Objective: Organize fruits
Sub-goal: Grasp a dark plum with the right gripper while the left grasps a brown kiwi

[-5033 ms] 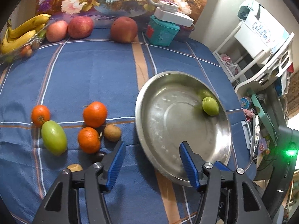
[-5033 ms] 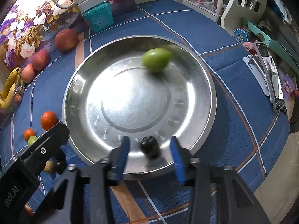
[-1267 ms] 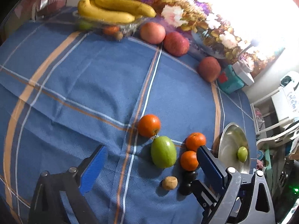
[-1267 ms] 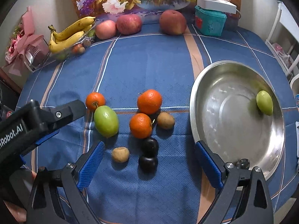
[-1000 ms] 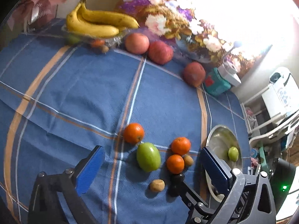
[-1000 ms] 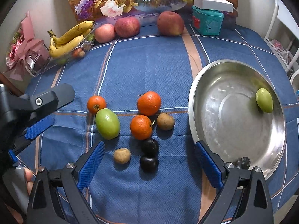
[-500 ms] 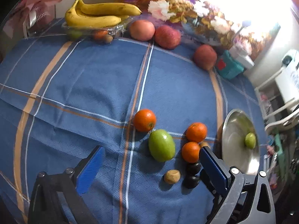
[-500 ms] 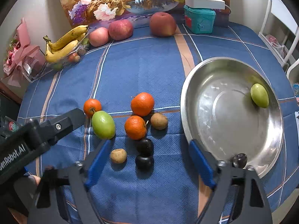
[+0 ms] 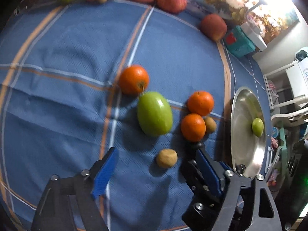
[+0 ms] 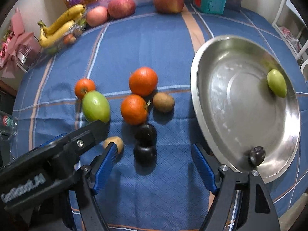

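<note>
With both claws gaping empty, your right claw (image 10: 154,165) could nudge the stacked round black plums (image 10: 145,143) into rolling across the counter.

Most of the fruit sits mid-table (image 10: 154,38): mango (image 10: 95,106) touching a tangerine (image 10: 84,87), two oranges (image 10: 142,83) beside a kiwi (image 10: 163,102), two plums (image 10: 145,152) in front. The pan (image 10: 198,96), at the right edge, holds one plum (image 10: 257,155) and a small mango (image 10: 277,85).

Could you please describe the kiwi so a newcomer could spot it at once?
Start at the round steel pan on the blue tablecloth. Just left of its rim lies the fuzzy brown kiwi, touching the nearer orange tangerine; it is darker and greener-brown than the pale tan fruit beyond.
</note>
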{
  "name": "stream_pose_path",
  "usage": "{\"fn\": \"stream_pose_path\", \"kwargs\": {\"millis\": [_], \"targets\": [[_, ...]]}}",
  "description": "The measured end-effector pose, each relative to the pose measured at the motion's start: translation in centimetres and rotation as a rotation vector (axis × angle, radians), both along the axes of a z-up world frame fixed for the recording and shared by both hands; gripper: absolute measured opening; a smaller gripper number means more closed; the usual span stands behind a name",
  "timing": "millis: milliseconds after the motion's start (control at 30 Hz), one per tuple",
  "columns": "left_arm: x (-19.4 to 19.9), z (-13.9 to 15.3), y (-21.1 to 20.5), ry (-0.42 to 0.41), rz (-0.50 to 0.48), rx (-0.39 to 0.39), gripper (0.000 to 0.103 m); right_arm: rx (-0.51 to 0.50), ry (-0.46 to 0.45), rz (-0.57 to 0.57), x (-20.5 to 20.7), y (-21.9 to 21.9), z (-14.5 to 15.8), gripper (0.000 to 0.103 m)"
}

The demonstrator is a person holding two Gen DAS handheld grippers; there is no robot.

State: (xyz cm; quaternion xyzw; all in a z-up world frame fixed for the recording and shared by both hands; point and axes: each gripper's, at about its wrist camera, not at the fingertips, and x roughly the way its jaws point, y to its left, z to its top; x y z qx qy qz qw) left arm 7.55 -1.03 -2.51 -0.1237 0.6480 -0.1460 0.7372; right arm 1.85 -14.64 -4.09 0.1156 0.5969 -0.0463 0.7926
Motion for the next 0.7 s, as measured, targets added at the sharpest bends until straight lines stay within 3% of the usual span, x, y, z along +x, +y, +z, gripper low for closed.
{"fn": "stream_pose_path", "kwargs": {"millis": [233, 500, 700], "targets": [[-0.3, -1.0, 0.1, 0.043, 0.022, -0.013, 0.069, 0.000, 0.039, 0.001, 0.1, 0.2, -1.3, 0.070], [-0.4, -1.0, 0.4, 0.068, 0.042, -0.053, 0.042, 0.056, 0.023, 0.005, -0.2, 0.1, -1.4, 0.041], [-0.6, -1.3, -0.2, 0.083, 0.046, -0.075, 0.032, 0.064, 0.025, 0.034, -0.1, 0.6, -1.1, 0.032]]}}
